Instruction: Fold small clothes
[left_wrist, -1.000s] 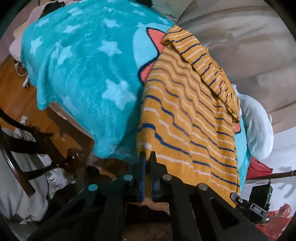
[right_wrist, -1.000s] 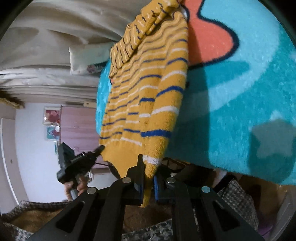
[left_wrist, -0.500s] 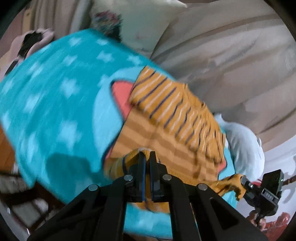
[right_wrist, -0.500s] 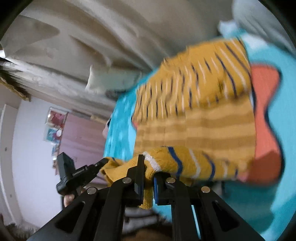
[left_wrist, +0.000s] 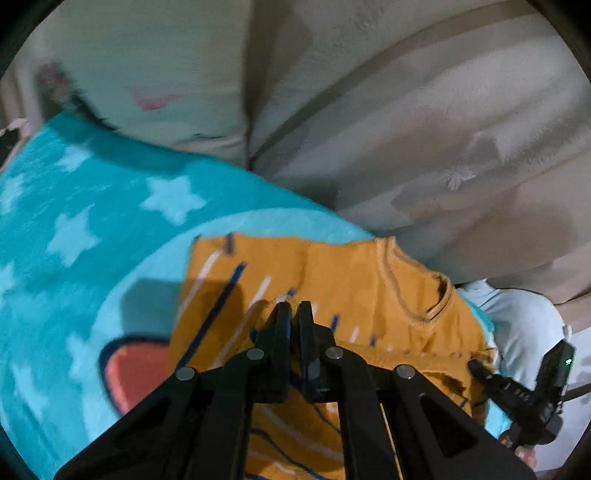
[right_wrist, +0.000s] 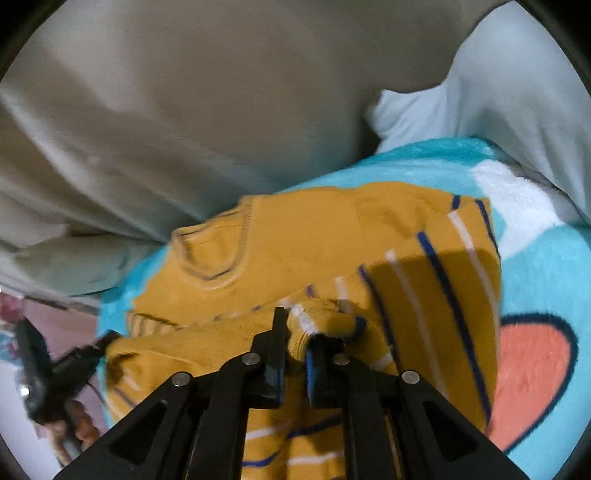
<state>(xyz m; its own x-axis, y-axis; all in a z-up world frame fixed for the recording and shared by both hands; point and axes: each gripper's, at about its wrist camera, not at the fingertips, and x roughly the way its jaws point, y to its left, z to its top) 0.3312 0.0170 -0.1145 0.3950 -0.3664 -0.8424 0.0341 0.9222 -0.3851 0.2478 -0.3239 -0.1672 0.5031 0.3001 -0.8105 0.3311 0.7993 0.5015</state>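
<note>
left gripper (left_wrist: 293, 306) pinches hem of striped mustard sweater (left_wrist: 332, 280) | right gripper (right_wrist: 295, 317) clamps opposite hem corner | sweater on teal star blanket (left_wrist: 92, 206), neckline at 1 o'clock | hem held over body, likely for halving fold

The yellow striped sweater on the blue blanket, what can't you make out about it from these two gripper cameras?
- Lower part of the sweater: hidden behind the left gripper in the left wrist view, and behind the right gripper in the right wrist view.
- Sleeves: not clearly told apart in either view; folded cloth covers them.
- Stripes: smeared by motion blur in both views.
- Blanket picture: cut off by the sweater and the frame edge.
</note>
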